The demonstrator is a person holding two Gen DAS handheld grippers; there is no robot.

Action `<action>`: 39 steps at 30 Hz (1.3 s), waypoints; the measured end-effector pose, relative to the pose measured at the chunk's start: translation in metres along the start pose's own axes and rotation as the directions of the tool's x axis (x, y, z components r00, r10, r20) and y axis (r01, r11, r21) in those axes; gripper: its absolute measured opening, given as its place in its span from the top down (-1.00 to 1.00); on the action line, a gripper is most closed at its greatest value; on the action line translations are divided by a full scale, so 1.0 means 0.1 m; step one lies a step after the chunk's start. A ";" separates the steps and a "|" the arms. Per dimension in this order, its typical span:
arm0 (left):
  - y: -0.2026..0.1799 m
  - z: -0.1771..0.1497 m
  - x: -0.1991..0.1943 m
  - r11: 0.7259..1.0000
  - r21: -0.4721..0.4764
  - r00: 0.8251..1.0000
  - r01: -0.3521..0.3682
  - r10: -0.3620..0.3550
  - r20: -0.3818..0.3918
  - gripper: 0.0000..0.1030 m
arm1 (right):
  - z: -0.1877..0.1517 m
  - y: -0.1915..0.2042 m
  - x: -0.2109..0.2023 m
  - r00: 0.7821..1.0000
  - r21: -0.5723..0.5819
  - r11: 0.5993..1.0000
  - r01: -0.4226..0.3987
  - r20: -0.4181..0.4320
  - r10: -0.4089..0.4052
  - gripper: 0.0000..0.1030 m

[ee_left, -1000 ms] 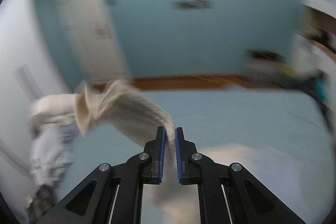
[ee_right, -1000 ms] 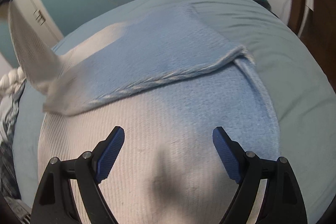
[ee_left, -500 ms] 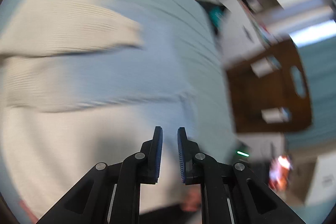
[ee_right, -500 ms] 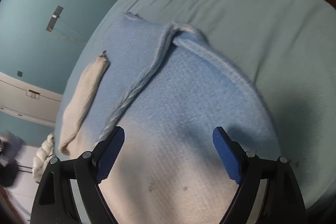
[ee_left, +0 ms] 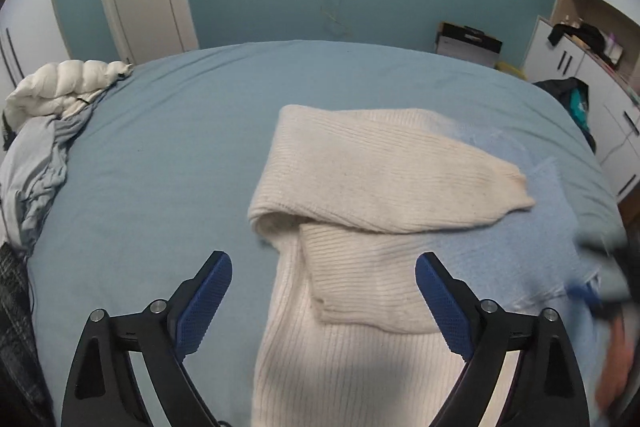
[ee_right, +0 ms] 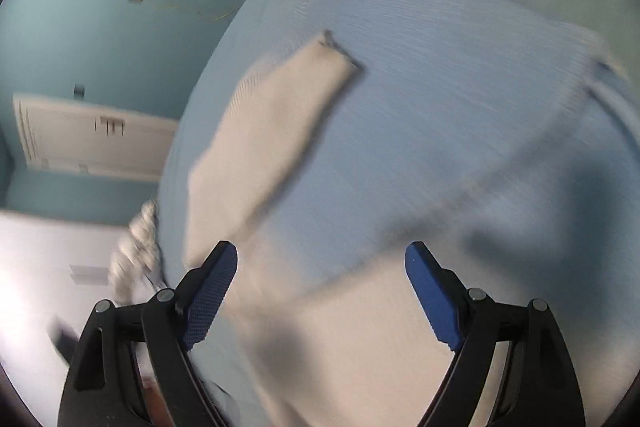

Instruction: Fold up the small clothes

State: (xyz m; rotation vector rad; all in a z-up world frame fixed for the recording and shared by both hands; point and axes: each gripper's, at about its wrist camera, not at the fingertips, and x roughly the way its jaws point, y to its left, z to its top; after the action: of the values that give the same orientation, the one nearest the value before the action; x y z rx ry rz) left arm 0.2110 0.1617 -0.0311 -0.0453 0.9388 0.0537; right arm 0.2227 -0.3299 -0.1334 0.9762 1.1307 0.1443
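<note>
From the left wrist, I saw my left gripper (ee_left: 322, 297) spread wide and empty over the sweater (ee_left: 360, 211), its sleeve (ee_left: 400, 179) folded toward 3 o'clock on the bed (ee_left: 168, 167). From the right wrist, my right gripper (ee_right: 320, 291) gaped too, holding nothing; the sweater (ee_right: 440, 115) blurred, the sleeve (ee_right: 272, 119) at 10 o'clock

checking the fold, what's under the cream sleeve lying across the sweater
The sleeve lies over the sweater body: cream ribbing below it, pale blue knit past its cuff, all on the bed. What the sleeve itself covers can't be seen. Both claws are open above.
</note>
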 end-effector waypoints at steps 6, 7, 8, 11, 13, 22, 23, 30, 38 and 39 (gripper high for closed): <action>0.50 0.02 0.18 0.989 -0.145 1.000 0.008 -0.008 0.006 -0.83 | 0.87 0.31 0.87 0.978 0.025 0.978 0.208 0.013 -0.208 -0.62; 0.59 0.01 0.24 0.985 -0.173 1.000 0.004 -0.007 -0.015 -0.83 | 0.92 0.33 0.98 0.966 0.004 0.967 0.256 0.016 -0.256 -0.57; 0.68 0.01 0.32 0.979 -0.203 0.999 -0.002 -0.006 -0.039 -0.83 | 0.97 0.35 1.07 0.954 -0.001 0.955 0.298 0.021 -0.298 -0.50; 0.91 0.03 0.31 0.956 -0.292 0.999 -0.031 0.021 -0.037 -0.83 | 1.08 0.42 1.23 0.918 0.004 0.921 0.389 0.084 -0.388 -0.05; 1.03 0.02 0.30 0.936 -0.351 0.999 -0.039 0.031 -0.026 -0.83 | 1.14 0.67 1.37 0.831 -0.127 0.822 0.556 0.087 -0.549 0.81; 1.31 -0.13 0.35 0.840 -0.542 0.998 -0.020 -0.020 -0.067 -0.83 | 0.76 3.37 0.55 0.834 -0.571 0.608 0.551 0.402 -0.379 0.88; 1.33 -0.15 0.36 0.831 -0.557 0.997 -0.014 -0.031 -0.072 -0.83 | 0.65 3.69 0.39 0.839 -0.605 0.584 0.542 0.434 -0.329 0.88; 1.43 -0.22 0.41 0.794 -0.607 0.995 -0.028 -0.036 -0.092 -0.83 | 0.13 4.61 -0.51 0.825 -0.663 0.531 0.528 0.548 -0.136 0.88; 1.14 -0.09 0.26 0.889 -0.450 0.996 -0.082 0.062 -0.059 -0.84 | 0.28 4.19 -0.47 0.751 -0.594 0.509 0.623 0.635 -0.178 0.88; 1.12 -0.08 0.24 0.894 -0.438 0.995 -0.093 0.075 -0.057 -0.84 | 0.31 3.98 -0.49 0.737 -0.569 0.520 0.637 0.648 -0.192 0.88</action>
State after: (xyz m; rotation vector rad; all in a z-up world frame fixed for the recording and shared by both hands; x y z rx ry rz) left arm 0.2112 0.2737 -0.0572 -0.4286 0.9523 0.3485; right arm 0.3690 -0.1367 0.1882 -0.1037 0.6460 -0.0575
